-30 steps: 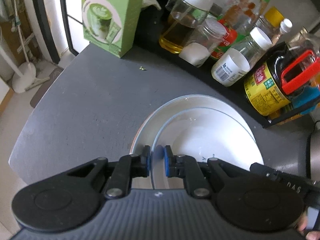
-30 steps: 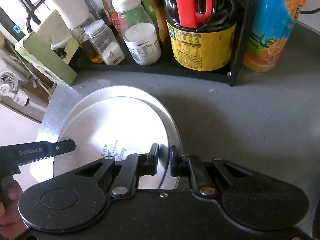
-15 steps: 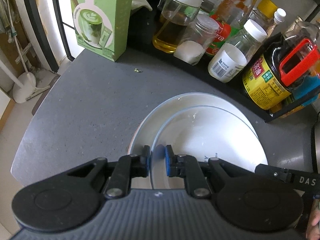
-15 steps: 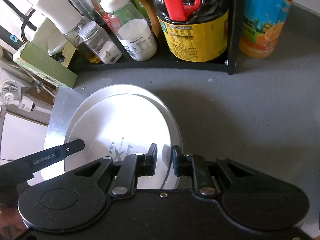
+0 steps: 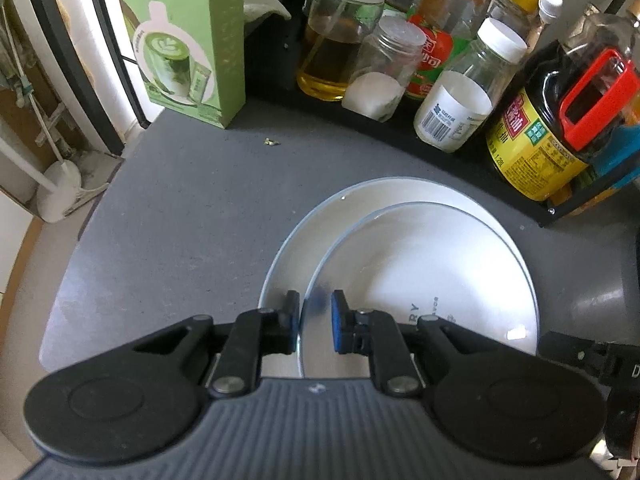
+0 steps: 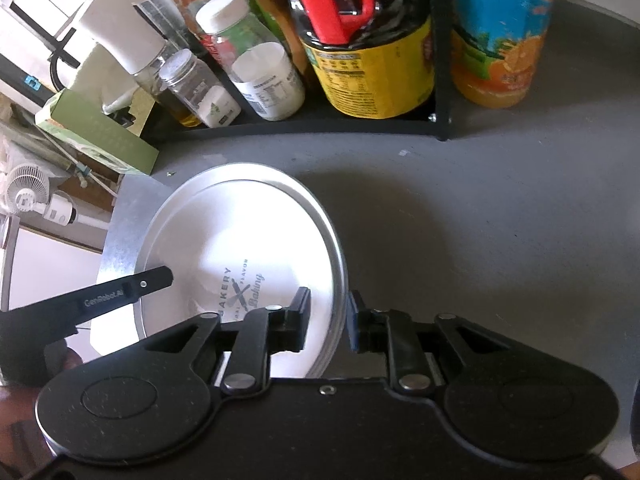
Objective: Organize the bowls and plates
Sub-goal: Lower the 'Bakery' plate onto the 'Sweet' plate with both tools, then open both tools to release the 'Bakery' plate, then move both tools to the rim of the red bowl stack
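Note:
Two white plates lie stacked on the grey counter [image 5: 180, 208]. The smaller upper plate [image 5: 420, 272] carries a bakery print [image 6: 240, 284] and rests off-centre on the wider lower plate [image 5: 320, 224]. My left gripper [image 5: 316, 316] is shut on the upper plate's near-left rim, blue pads on either side of it. Its finger [image 6: 120, 292] also shows in the right wrist view. My right gripper [image 6: 328, 316] straddles the right rim of the upper plate [image 6: 224, 240]. Its jaws are opening and the pads stand clear of the rim. The lower plate's edge [image 6: 224, 170] peeks out behind.
A black rack [image 5: 440, 152] behind the plates holds oil, a soy sauce jug [image 5: 552, 128] and several jars. A green latte box [image 5: 188, 40] stands at the back left, an orange juice bottle [image 6: 500, 40] at the back right. The counter ends at the left [image 5: 80, 232].
The right gripper's jaws have spread apart and let go of the upper plate's rim. The left gripper keeps its hold. Both views have shifted only slightly.

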{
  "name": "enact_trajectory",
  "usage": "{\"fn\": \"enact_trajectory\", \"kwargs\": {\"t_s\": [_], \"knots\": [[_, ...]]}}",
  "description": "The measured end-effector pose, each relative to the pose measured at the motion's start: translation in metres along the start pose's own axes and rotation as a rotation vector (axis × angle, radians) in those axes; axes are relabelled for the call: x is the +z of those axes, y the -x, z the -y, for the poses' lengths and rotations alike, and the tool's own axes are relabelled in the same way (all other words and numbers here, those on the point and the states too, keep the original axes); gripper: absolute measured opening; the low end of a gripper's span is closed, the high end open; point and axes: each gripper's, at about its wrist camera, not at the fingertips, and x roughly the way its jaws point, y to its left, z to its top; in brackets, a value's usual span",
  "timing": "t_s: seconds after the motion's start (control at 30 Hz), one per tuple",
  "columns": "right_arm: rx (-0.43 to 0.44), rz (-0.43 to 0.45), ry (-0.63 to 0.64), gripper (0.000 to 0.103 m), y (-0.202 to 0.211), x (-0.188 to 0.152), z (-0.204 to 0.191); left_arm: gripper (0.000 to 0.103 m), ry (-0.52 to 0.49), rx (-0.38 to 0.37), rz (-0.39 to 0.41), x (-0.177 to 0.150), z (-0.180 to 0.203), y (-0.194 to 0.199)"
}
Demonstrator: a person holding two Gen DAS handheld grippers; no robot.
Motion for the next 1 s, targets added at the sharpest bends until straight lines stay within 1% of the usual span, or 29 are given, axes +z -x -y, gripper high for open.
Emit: {"fn": "enact_trajectory", "kwargs": {"t_s": [0.07,0.1,0.13,0.17,0.2,0.23,0.27,0.3,0.4,0.5,0.57,0.6,0.63,0.7,0.77,0.8,0.87,0.97,1.0], "knots": [[0.002,0.001,-0.007,0.034,0.001,-0.002,0.002,0.019,-0.009,0.024,0.020,0.002,0.001,0.008],[0.006,0.003,-0.013,0.037,0.002,-0.003,0.004,0.028,-0.010,0.028,0.028,0.003,0.001,0.012],[0.009,0.005,-0.020,0.040,0.004,-0.003,0.006,0.040,-0.008,0.030,0.036,0.004,0.002,0.015],[0.013,0.012,-0.027,0.046,0.007,-0.005,0.009,0.047,-0.005,0.031,0.042,0.006,0.004,0.019],[0.020,0.022,-0.034,0.048,0.011,-0.006,0.012,0.057,-0.006,0.028,0.050,0.007,0.006,0.023],[0.024,0.028,-0.040,0.049,0.015,-0.007,0.015,0.062,-0.012,0.020,0.062,0.008,0.010,0.027],[0.030,0.035,-0.048,0.053,0.020,-0.008,0.018,0.064,-0.020,0.015,0.070,0.009,0.014,0.030],[0.036,0.044,-0.056,0.060,0.025,-0.010,0.022,0.066,-0.033,0.006,0.077,0.008,0.021,0.034],[0.044,0.084,-0.055,0.070,0.046,-0.016,0.036,0.069,-0.056,-0.031,0.075,0.007,0.042,0.041],[0.042,0.115,-0.063,0.078,0.068,-0.022,0.051,0.070,-0.077,-0.061,0.074,0.005,0.065,0.047],[0.038,0.140,-0.071,0.080,0.083,-0.028,0.064,0.073,-0.103,-0.082,0.076,0.000,0.083,0.053],[0.037,0.150,-0.074,0.080,0.090,-0.030,0.070,0.078,-0.114,-0.087,0.075,-0.004,0.091,0.055],[0.036,0.162,-0.077,0.081,0.097,-0.032,0.077,0.080,-0.128,-0.095,0.077,-0.008,0.101,0.058],[0.035,0.180,-0.077,0.090,0.111,-0.037,0.090,0.082,-0.154,-0.116,0.085,-0.015,0.118,0.064],[0.038,0.194,-0.067,0.093,0.121,-0.044,0.102,0.089,-0.162,-0.107,0.079,-0.020,0.134,0.070],[0.038,0.198,-0.062,0.093,0.125,-0.047,0.106,0.091,-0.161,-0.099,0.079,-0.023,0.139,0.073],[0.039,0.212,-0.057,0.095,0.135,-0.054,0.117,0.091,-0.176,-0.119,0.096,-0.029,0.154,0.080],[0.042,0.245,-0.043,0.097,0.150,-0.066,0.131,0.092,-0.189,-0.127,0.093,-0.036,0.172,0.087],[0.045,0.258,-0.034,0.097,0.155,-0.070,0.135,0.094,-0.195,-0.138,0.097,-0.039,0.176,0.089]]}}
